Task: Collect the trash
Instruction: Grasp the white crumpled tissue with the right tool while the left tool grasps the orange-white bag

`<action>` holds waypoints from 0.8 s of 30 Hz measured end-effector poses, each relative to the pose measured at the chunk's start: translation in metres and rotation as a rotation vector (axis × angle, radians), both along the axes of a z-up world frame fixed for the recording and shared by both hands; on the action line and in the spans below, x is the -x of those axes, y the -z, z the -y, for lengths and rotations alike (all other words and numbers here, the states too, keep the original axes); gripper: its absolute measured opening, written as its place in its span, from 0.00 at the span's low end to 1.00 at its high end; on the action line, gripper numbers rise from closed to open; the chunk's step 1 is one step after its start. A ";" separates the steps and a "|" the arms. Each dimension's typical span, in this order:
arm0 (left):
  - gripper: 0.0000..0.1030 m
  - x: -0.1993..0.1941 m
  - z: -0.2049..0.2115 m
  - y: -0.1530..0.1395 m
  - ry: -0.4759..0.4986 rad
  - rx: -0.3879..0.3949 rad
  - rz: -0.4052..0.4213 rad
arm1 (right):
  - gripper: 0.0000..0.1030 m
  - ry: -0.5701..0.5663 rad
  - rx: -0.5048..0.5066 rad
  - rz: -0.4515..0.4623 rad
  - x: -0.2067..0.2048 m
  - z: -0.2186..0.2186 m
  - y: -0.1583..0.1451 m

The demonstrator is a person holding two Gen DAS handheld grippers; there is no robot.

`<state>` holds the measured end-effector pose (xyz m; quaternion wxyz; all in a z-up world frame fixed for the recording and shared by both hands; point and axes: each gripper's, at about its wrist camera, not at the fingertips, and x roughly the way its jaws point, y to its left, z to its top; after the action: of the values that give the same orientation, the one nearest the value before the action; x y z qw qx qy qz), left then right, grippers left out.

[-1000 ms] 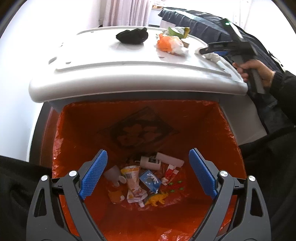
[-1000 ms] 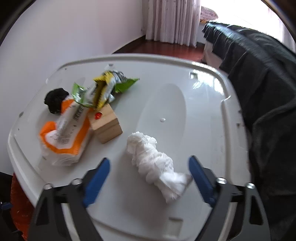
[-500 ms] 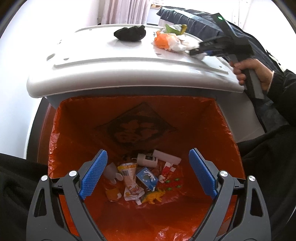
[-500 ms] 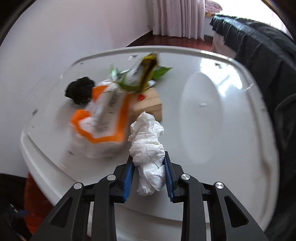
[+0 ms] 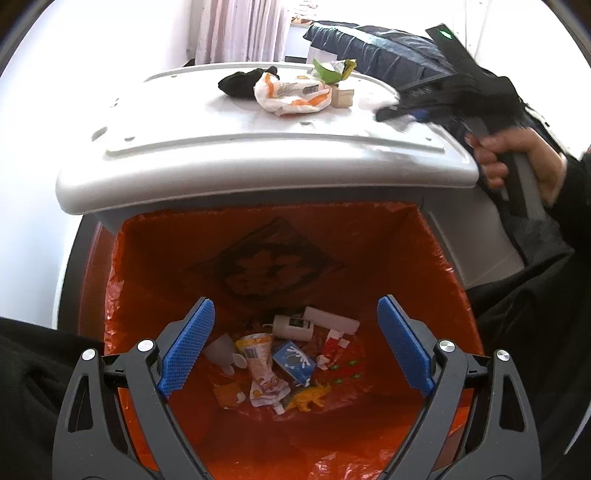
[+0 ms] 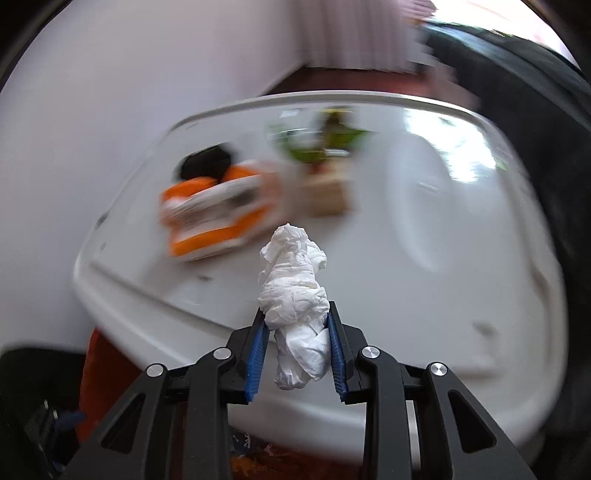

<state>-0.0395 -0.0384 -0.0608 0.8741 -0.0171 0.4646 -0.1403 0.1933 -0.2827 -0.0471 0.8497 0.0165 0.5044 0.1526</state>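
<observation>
My right gripper [image 6: 297, 326] is shut on a crumpled white tissue [image 6: 293, 291] and holds it above the near edge of the white bin lid [image 6: 424, 266]. On the lid lie an orange-and-white wrapper [image 6: 218, 214], a black wad [image 6: 207, 162], a green wrapper [image 6: 325, 147] and a small wooden block [image 6: 325, 192], all blurred. My left gripper [image 5: 295, 350] is open and empty over the orange-lined bin [image 5: 155, 258], which holds several pieces of trash [image 5: 288, 362]. The right gripper [image 5: 413, 112] shows blurred at the lid's right edge in the left wrist view.
A dark padded couch [image 5: 376, 48] stands behind the lid. A white wall [image 6: 110, 92] is to the left and curtains [image 5: 240, 33] at the back. The wrapper [image 5: 295, 96] and black wad [image 5: 240, 81] sit mid-lid in the left wrist view.
My right gripper closed on the tissue, lifted it and is pulling it back toward the lid's near edge. My left gripper stayed open over the bin.
</observation>
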 end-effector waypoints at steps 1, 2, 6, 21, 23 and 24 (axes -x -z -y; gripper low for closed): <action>0.85 -0.003 0.000 -0.005 0.007 0.006 0.004 | 0.29 0.050 -0.014 0.000 0.008 0.010 -0.006; 0.85 -0.007 0.000 -0.009 0.013 0.010 0.007 | 0.29 0.108 -0.037 0.008 0.020 0.020 -0.013; 0.85 -0.047 0.008 -0.030 0.038 0.027 0.033 | 0.29 0.230 -0.182 0.046 0.056 0.040 -0.034; 0.88 -0.254 0.029 -0.018 0.105 0.015 0.050 | 0.30 0.294 -0.219 0.159 0.062 0.048 -0.057; 0.87 -0.271 0.034 -0.007 0.083 -0.004 0.048 | 0.30 0.289 -0.224 0.156 0.056 0.045 -0.057; 0.82 -0.275 0.036 -0.004 0.070 -0.028 0.058 | 0.30 0.285 -0.231 0.152 0.054 0.044 -0.057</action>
<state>0.2359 -0.0743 -0.0566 0.8821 0.0156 0.4412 -0.1645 0.1397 -0.3267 0.0098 0.8909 0.1735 0.4103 0.0885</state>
